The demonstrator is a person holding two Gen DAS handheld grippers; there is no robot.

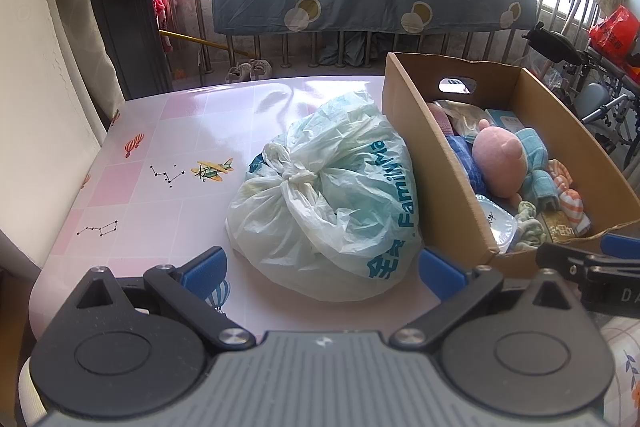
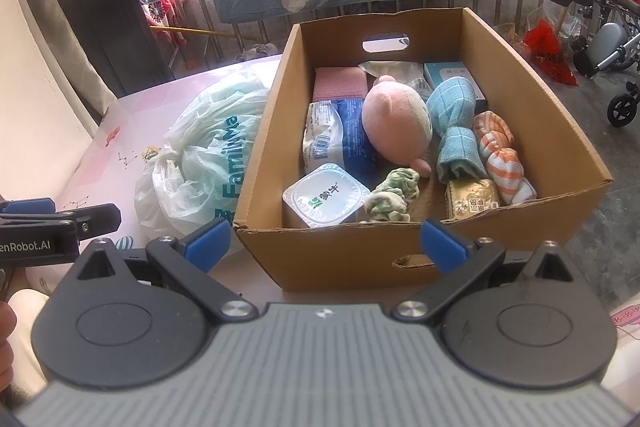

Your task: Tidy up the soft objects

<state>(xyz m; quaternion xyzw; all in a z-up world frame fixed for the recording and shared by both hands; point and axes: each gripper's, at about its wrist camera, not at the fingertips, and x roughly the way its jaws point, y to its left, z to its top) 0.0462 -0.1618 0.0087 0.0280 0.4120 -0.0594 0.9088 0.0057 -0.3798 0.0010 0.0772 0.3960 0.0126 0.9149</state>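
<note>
One corrugated cardboard box (image 2: 420,259) on the glossy worktop (image 1: 168,147) is being shown holding one pink plush toy (image 2: 396,131) and two knotted cloths (one crinkled plastic bag (image 1: 332,195) beside it); both hand-held grippers, left (image 1: 322,271) and right (image 2: 324,239), are being held spread, empty.

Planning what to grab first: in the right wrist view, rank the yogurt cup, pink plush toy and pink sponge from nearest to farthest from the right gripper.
1. Yogurt cup, at the box's near wall, left.
2. Pink plush toy, mid-box.
3. Pink sponge, by the far wall, left.

The right gripper is open.
</note>
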